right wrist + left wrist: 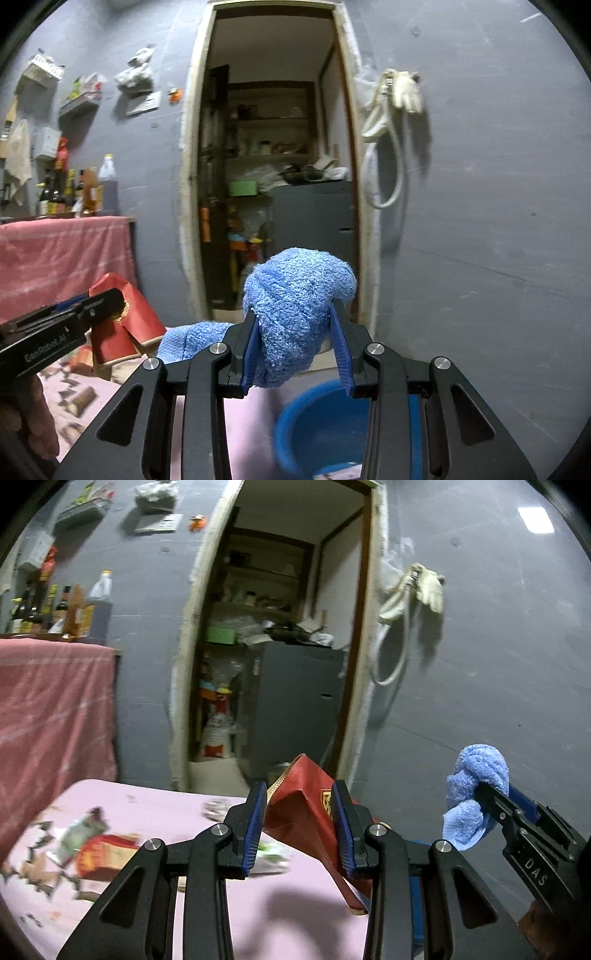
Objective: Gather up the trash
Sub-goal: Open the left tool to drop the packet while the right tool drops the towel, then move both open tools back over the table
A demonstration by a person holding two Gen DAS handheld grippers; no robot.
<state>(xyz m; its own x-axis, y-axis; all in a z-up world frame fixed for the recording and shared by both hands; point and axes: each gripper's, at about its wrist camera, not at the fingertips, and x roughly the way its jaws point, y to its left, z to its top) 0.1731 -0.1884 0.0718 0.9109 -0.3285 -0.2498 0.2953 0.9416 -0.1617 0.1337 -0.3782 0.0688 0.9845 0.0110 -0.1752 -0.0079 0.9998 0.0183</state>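
Observation:
My left gripper (299, 825) is shut on a flattened red carton (306, 812), held up above the pink table (221, 904); the same carton (122, 325) shows at the left of the right wrist view, beside the left gripper (98, 308). My right gripper (295, 345) is shut on a bunched blue towel (295, 306), which also appears at the right of the left wrist view as the towel (476, 786) in the right gripper (487, 794). Scraps and wrappers (92, 845) lie on the table's left part. A blue bucket (321, 432) sits below the towel.
An open doorway (280, 646) leads to a cluttered storeroom with a grey cabinet (295, 698). A red-draped counter (51, 709) with bottles (55, 605) stands on the left. Gloves and a hose (410, 590) hang on the grey wall.

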